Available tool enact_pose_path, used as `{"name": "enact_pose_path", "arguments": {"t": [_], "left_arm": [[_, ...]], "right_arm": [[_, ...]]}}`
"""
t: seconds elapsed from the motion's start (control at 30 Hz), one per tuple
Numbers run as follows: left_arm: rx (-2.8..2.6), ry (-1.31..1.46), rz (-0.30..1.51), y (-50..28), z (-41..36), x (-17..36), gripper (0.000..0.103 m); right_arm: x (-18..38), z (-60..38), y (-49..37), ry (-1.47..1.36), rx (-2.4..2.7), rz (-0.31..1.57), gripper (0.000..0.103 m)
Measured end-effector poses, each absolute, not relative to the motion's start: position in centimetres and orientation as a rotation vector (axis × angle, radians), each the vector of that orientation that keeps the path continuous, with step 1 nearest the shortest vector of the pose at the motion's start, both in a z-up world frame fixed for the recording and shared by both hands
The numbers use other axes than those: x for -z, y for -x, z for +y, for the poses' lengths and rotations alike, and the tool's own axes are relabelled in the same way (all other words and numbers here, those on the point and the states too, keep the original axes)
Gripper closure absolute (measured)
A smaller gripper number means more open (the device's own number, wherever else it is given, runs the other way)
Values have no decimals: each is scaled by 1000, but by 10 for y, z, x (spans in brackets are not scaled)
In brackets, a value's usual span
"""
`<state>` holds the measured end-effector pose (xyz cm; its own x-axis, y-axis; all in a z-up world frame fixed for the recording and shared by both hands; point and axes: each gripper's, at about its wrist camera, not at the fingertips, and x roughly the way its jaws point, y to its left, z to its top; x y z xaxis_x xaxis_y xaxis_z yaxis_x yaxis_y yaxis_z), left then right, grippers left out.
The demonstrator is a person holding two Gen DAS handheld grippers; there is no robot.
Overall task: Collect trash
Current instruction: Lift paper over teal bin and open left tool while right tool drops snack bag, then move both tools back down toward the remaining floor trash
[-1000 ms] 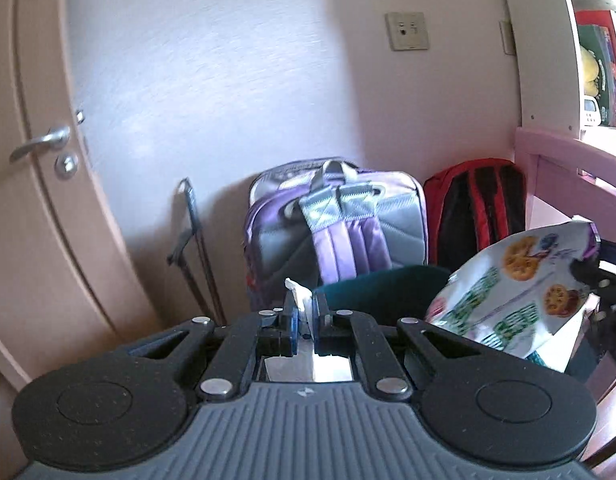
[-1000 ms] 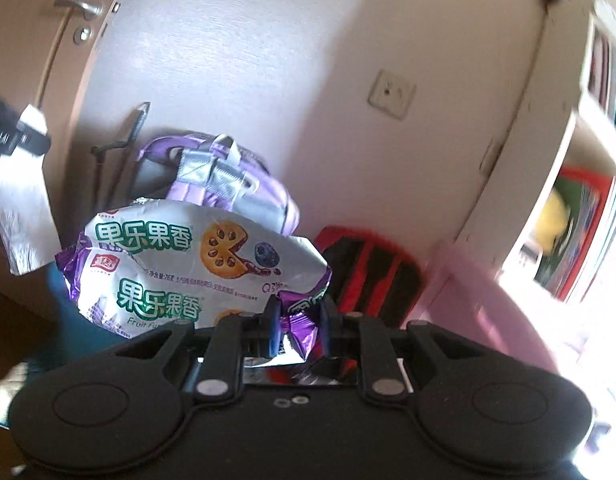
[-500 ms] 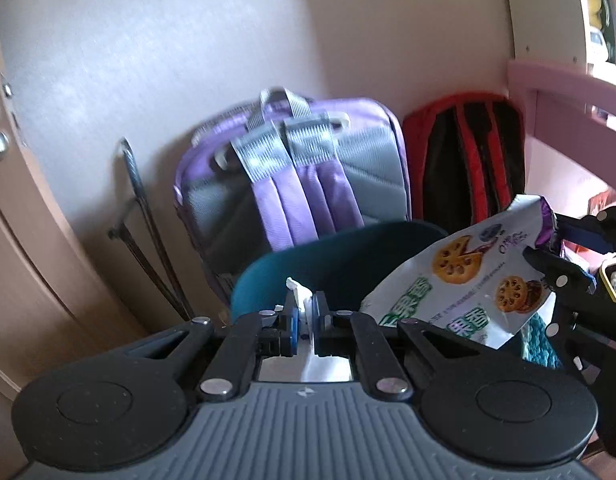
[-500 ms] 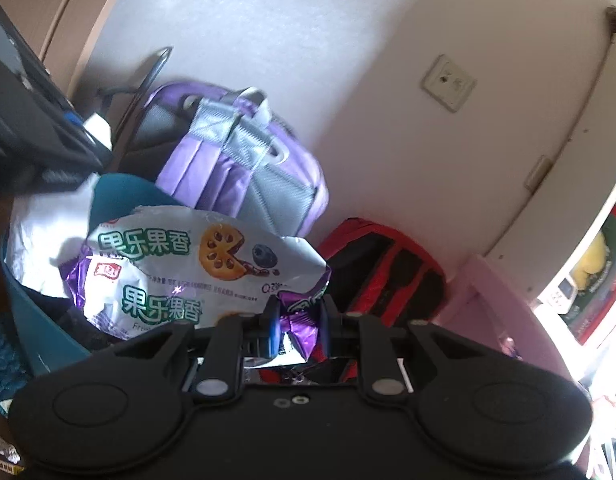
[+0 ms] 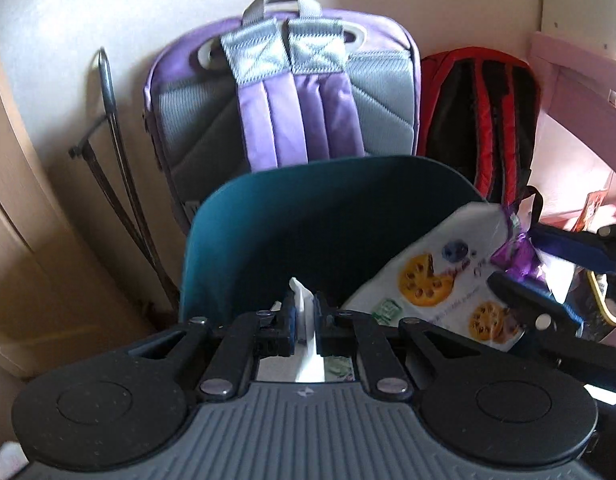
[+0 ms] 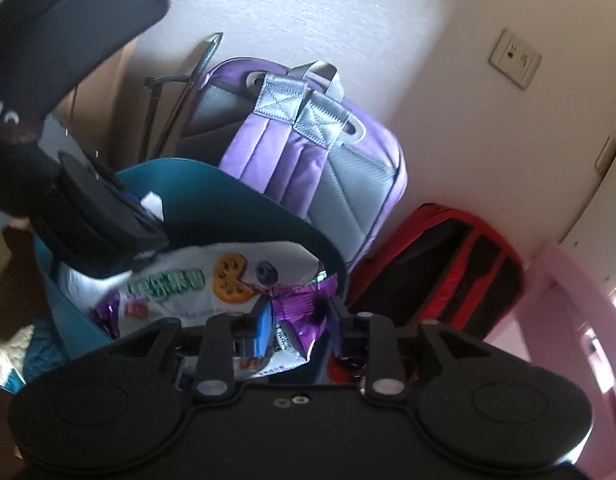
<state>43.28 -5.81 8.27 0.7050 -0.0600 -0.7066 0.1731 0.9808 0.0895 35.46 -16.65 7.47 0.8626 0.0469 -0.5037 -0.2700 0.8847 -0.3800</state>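
Note:
A teal trash bin stands on the floor below both grippers; it also shows in the right wrist view. My left gripper is shut on a white paper scrap over the bin's opening. My right gripper has its jaws parted around the purple end of a white snack bag, which hangs into the bin. The snack bag and the right gripper's fingers show at the right of the left wrist view.
A purple and grey backpack leans on the wall behind the bin, with a red and black backpack to its right. A pink desk frame is at far right. A folded black stand and a door are at left.
Both grippers have come down and closer to the bin. The snack bag now hangs inside the bin, and my right gripper's jaws have parted around its end.

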Motion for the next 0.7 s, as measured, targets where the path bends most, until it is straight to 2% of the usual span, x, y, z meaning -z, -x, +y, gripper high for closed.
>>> {"name": "enact_pose_path", "arguments": {"t": [0.07, 0.13, 0.17, 0.23, 0.4, 0.57, 0.7], "left_arm": [[129, -123, 788, -434, -54, -82, 83], [127, -93, 785, -432, -50, -82, 66], [129, -82, 783, -430, -48, -83, 62], [131, -70, 773, -426, -46, -87, 47], [132, -73, 749, -410, -44, -101, 46], [142, -66, 720, -381, -38, -119, 34], [148, -54, 700, -355, -31, -134, 34]], "right_arm": [[-75, -169, -355, 416, -192, 519, 68], [-75, -172, -353, 387, -203, 517, 57], [-76, -173, -351, 373, -209, 515, 57], [-78, -175, -348, 350, -211, 519, 57], [-88, -183, -335, 283, -230, 530, 56], [-102, -190, -311, 223, -250, 534, 55], [-113, -191, -286, 196, -259, 517, 46]]}}
